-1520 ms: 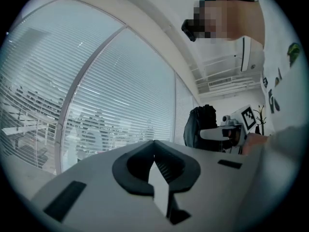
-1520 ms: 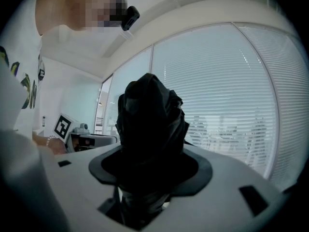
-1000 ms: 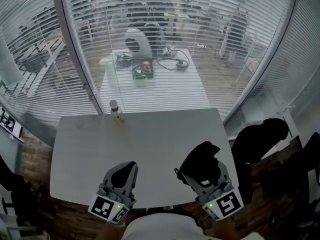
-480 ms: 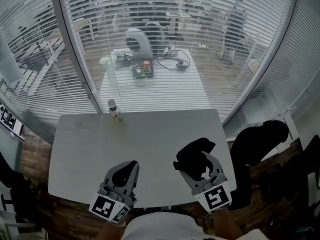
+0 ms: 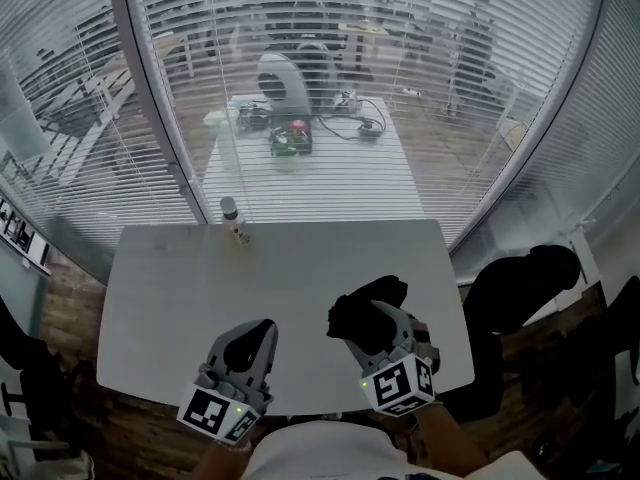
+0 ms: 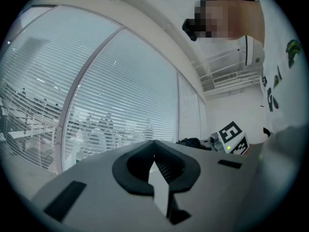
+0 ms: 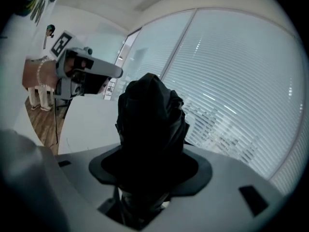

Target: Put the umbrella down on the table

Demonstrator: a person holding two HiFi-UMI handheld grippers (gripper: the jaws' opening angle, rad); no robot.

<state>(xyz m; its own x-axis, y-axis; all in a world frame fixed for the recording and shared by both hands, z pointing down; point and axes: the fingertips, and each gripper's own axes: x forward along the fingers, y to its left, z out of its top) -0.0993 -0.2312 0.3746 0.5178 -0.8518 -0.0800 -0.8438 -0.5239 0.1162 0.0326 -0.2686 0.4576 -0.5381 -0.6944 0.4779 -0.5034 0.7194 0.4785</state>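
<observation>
- Clamping the folded black umbrella [image 5: 358, 308], the right tongs [image 5: 372, 326] have their jaws spread wide around its bundled fabric, which fills the hollow between them in the right gripper view.
- The umbrella juts out past the tips of the right tongs and tilts forward and down over the near right part of the white worktop [image 5: 170, 298]. Whether it touches the surface cannot be told.
- The left tongs [image 5: 250, 340] sit just to the left of the right tongs, apart from them, at the worktop's near edge and pointing level across it.
- The left gripper view shows those jaws brought together at the tips, with nothing between them.
- A small bottle [image 5: 232, 218] stands well ahead of the left tongs, upright at the worktop's far edge.
- Just past the bottle rises a glass wall with slatted blinds [image 5: 420, 68], which curves round well ahead of both tongs.
- Off to the right of the right tongs, beyond the worktop's edge, lies a dark shape [image 5: 520, 288] too unclear to name.
</observation>
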